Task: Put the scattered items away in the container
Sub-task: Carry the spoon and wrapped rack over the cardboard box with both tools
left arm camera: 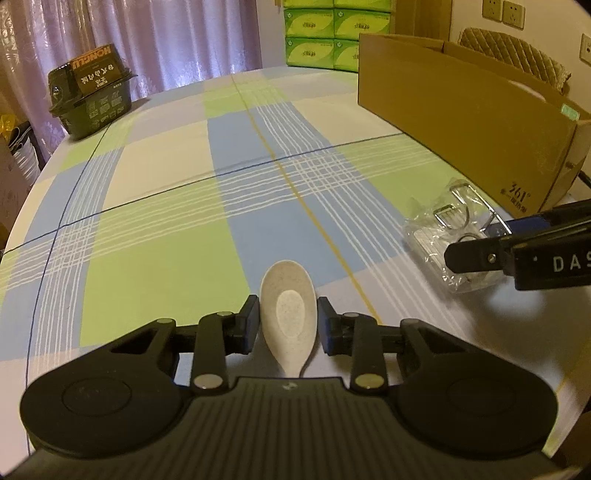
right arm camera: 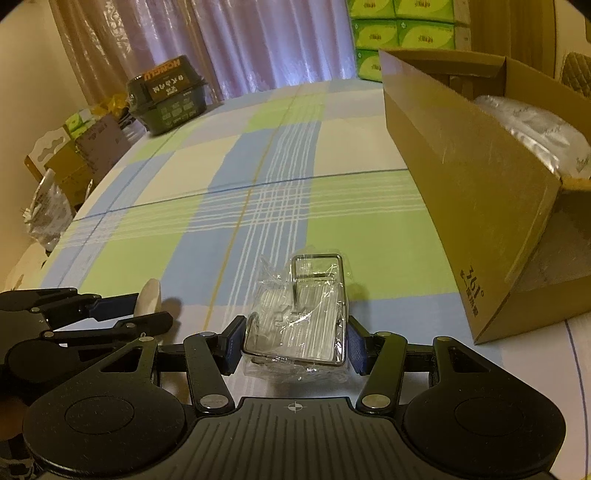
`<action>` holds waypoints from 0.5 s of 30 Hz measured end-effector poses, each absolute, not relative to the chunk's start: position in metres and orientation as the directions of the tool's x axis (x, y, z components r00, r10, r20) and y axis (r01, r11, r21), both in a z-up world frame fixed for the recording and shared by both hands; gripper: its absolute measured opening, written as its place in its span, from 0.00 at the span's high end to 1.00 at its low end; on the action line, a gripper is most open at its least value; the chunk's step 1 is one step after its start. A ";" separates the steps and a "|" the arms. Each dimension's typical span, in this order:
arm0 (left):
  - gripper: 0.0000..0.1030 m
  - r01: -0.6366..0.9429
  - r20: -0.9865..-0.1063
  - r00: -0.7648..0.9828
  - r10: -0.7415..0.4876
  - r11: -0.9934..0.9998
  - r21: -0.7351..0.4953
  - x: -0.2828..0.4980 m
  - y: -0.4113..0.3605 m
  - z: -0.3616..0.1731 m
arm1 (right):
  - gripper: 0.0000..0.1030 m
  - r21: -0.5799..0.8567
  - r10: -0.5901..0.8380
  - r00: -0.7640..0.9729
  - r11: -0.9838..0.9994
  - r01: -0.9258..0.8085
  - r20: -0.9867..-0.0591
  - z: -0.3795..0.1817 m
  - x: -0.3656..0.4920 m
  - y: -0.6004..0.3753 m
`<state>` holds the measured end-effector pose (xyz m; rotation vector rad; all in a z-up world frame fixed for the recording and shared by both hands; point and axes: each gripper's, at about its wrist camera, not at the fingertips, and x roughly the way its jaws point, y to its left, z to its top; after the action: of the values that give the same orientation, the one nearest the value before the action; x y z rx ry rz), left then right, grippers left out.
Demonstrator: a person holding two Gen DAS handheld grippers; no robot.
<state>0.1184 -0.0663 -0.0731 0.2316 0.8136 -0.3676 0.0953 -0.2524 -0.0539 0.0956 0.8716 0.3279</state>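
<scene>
Left wrist view: the left gripper (left arm camera: 288,325) sits low at the bottom centre of the frame with a speckled cream spoon (left arm camera: 289,314) between its pads. The bowl points away from the camera and the handle runs back under the gripper body. The pads sit right at the sides of the bowl, maybe a sliver of gap on the right one, so I honestly can't tell if it's clamped or just framing the spoon. The spoon lies on the checked tablecloth (left arm camera: 155,229).

Right wrist view: the right gripper (right arm camera: 295,347) is at lower centre, its blue pads on either side of a clear plastic packet (right arm camera: 299,325) with a metal wire rack inside. The jaws look pressed to the wire frame on both sides, so I'd call that a grasp. The packet sits on the cloth.

The cardboard box (right arm camera: 461,192), open on top with something plastic-wrapped already in it, fills the right side of that frame, near the packet but not touching. A dark food tub (left arm camera: 90,96) sits in the upper left of the left view, well away from everything. Green tissue packs (left arm camera: 332,33) are stacked at top centre behind the table.
</scene>
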 end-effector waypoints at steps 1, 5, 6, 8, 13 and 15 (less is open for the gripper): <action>0.74 0.404 -0.739 0.632 -0.233 0.913 0.058 0.117 -0.066 -0.070 | 0.44 0.214 0.320 0.600 0.946 -0.244 -0.733 -0.052 0.094 -0.252; 0.74 0.400 -0.722 0.647 -0.244 0.915 0.049 0.110 -0.066 -0.058 | 0.44 0.212 0.322 0.612 0.946 -0.246 -0.722 -0.045 0.090 -0.252; 0.74 0.398 -0.718 0.651 -0.247 0.916 0.046 0.108 -0.065 -0.055 | 0.44 0.212 0.322 0.616 0.945 -0.247 -0.719 -0.043 0.089 -0.252; 0.74 0.396 -0.710 0.658 -0.250 0.917 0.043 0.106 -0.065 -0.049 | 0.44 0.212 0.324 0.623 0.945 -0.249 -0.712 -0.039 0.086 -0.252; 0.74 0.393 -0.692 0.675 -0.256 0.918 0.044 0.101 -0.066 -0.034 | 0.44 0.209 0.327 0.643 0.944 -0.255 -0.692 -0.026 0.083 -0.252; 0.74 0.392 -0.686 0.681 -0.256 0.919 0.046 0.100 -0.067 -0.028 | 0.44 0.208 0.328 0.652 0.944 -0.257 -0.684 -0.022 0.081 -0.253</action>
<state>0.0995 -0.0667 -0.0282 0.1958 0.7372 -0.3660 0.0812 -0.2527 -0.0216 0.0959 0.7947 0.3327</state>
